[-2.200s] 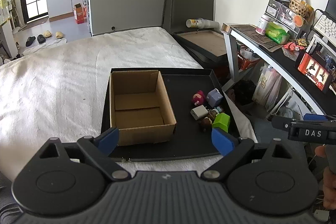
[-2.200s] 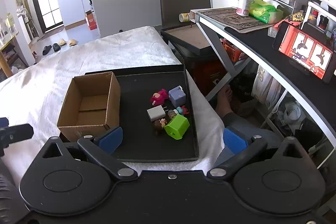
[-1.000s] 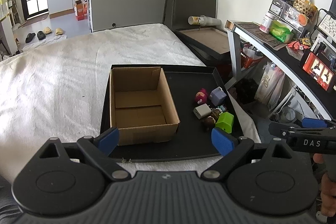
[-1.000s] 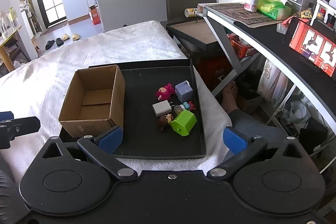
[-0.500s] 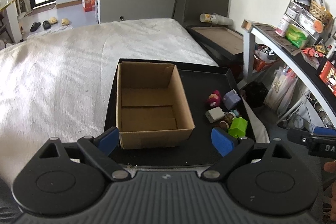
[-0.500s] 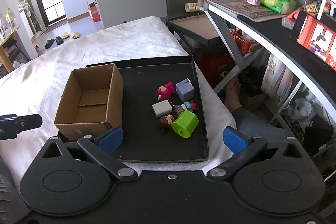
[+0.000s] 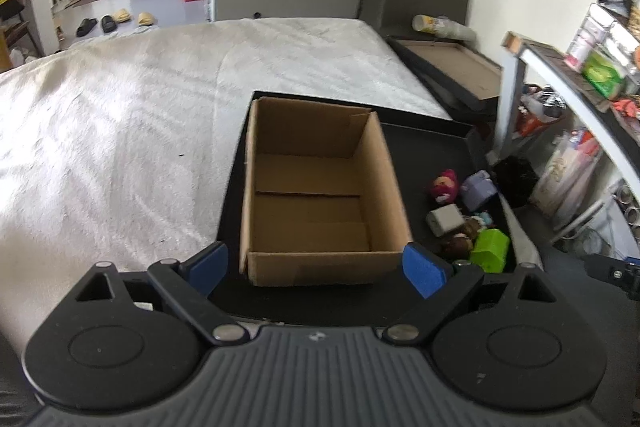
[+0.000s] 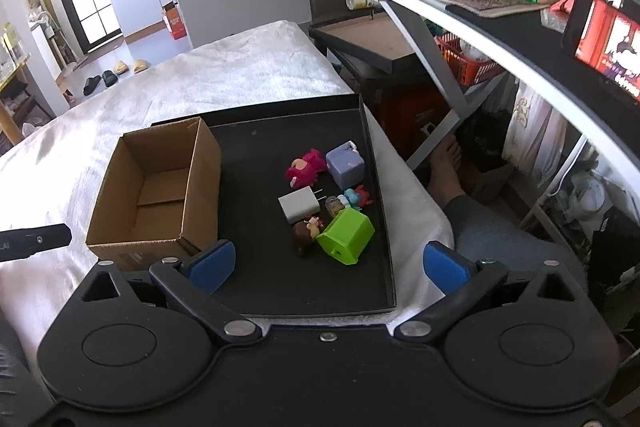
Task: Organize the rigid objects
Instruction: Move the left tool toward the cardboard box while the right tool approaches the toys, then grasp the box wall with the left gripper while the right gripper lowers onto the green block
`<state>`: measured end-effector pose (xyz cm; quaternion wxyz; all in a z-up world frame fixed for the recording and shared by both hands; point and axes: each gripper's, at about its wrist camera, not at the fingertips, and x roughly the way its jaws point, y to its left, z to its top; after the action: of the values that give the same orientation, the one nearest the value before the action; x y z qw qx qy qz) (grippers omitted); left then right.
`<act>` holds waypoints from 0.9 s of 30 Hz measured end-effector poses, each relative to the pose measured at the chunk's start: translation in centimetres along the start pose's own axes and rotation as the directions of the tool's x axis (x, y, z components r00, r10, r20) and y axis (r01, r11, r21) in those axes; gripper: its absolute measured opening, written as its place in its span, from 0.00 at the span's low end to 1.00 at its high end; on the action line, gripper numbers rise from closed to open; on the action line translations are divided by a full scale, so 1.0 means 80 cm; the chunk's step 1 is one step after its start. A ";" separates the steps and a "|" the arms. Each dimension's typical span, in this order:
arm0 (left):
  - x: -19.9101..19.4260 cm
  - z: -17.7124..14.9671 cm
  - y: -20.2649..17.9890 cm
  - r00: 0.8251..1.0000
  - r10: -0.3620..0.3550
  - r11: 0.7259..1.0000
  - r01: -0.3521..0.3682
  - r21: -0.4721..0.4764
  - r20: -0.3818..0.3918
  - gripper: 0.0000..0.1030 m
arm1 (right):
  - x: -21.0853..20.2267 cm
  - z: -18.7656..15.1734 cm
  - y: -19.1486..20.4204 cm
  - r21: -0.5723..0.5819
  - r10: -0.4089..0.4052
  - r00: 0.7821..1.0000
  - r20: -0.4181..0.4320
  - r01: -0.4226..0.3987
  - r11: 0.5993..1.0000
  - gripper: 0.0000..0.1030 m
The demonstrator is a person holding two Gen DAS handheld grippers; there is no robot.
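Observation:
A black tray [image 8: 276,143] lies on a white bedspread. On its left part stands an open, empty cardboard box [image 8: 156,187] [image 7: 320,203]. To the right lie several small things: a green block [image 8: 347,235] [image 7: 491,250], a white charger [image 8: 299,203] [image 7: 444,219], a purple cube [image 8: 345,165] [image 7: 478,190], a pink figure [image 8: 306,167] [image 7: 443,185], a brown figure [image 8: 304,235] and a small blue-red figure [image 8: 357,195]. My left gripper [image 7: 318,269] hangs open just in front of the box. My right gripper [image 8: 327,263] is open above the tray's near edge, empty.
The bedspread [image 7: 120,131] stretches left and back. A grey-edged desk [image 8: 520,39] with clutter overhangs the right side. A person's bare foot [image 8: 446,167] and leg rest between bed and desk. Another tray [image 8: 368,43] and a chair stand behind.
The left gripper has moved forward and left, so the box fills its middle. The right gripper has come slightly closer to the tray. Both stayed open and nothing on the tray moved.

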<state>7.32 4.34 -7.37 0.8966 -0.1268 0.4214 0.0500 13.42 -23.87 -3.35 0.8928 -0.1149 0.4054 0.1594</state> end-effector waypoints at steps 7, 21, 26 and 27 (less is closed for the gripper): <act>0.030 0.005 0.022 0.999 0.033 0.999 -0.033 -0.036 -0.011 0.91 | 0.026 0.005 -0.005 0.034 0.031 0.998 -0.050 -0.030 0.999 0.94; 0.105 0.009 0.074 0.999 0.020 0.989 -0.026 -0.148 -0.045 0.64 | 0.099 0.023 -0.005 0.144 0.075 0.982 -0.171 -0.051 0.988 0.75; 0.122 -0.002 0.080 0.999 0.016 0.984 -0.024 -0.174 -0.045 0.50 | 0.135 0.029 -0.022 0.235 0.061 0.974 -0.218 -0.008 0.972 0.71; 0.125 -0.004 0.081 0.999 0.019 0.984 -0.026 -0.176 -0.045 0.47 | 0.141 0.029 -0.026 0.259 0.064 0.972 -0.226 -0.004 0.966 0.71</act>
<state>12.17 10.29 -16.44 0.8719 -0.2021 0.4358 0.0945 22.84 -22.88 -10.25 0.8437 -0.0091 0.5261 0.1063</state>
